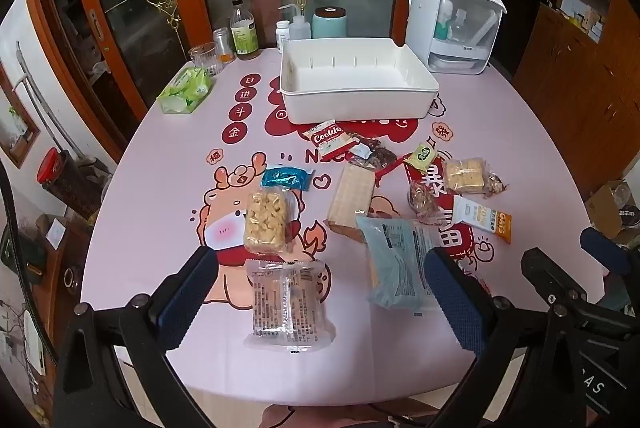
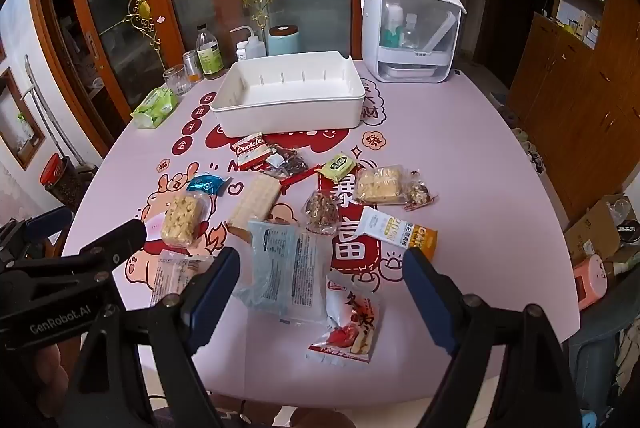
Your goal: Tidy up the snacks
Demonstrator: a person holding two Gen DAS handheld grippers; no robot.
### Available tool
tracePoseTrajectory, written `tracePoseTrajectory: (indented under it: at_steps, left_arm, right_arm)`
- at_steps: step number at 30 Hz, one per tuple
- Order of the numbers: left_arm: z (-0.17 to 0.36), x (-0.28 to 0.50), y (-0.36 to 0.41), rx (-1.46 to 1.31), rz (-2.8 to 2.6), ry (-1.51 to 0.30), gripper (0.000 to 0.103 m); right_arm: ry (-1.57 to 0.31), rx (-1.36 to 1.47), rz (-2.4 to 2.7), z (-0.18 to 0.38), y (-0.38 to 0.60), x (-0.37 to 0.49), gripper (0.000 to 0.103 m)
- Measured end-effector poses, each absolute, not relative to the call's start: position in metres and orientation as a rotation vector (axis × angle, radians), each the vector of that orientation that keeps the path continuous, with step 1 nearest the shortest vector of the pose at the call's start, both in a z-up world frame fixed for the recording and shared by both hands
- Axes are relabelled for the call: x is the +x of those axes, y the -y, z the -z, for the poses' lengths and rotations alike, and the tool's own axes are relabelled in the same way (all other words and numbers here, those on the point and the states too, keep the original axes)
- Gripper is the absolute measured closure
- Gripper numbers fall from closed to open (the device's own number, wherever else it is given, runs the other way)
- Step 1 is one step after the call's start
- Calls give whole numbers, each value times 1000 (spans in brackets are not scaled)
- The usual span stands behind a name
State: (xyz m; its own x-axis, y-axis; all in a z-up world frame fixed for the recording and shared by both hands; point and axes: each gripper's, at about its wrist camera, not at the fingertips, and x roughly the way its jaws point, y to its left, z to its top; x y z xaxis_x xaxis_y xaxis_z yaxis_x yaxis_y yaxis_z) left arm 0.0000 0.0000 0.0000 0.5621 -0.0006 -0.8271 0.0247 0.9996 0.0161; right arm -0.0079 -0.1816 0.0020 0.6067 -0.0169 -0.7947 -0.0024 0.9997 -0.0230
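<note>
Clear-wrapped snack packet (image 1: 289,302) lies between left claw's (image 1: 320,288) spread fingers.

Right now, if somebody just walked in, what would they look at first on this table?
Probably the scattered snack packets strewn over the middle of the pink cartoon tablecloth. Behind them sits a big white bin, with nothing in it yet. Near the front edge, both open grippers, left and right, hang over the closest packets, holding nothing.

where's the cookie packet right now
The cookie packet lies on the table just in front of the white bin, touching a dark snack bag.
</note>
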Motion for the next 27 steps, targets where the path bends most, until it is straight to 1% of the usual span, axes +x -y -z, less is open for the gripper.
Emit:
tracePoseTrajectory:
  at_steps: [14,27]
  left_arm:
    - [0,1,-4,12,40,-1008,1]
    - [3,-2,1,13,34,-995,1]
  right_arm:
    - [-912,-19,7,-4,181,-10,19]
    - [-903,-21,6,-3,182,-11,19]
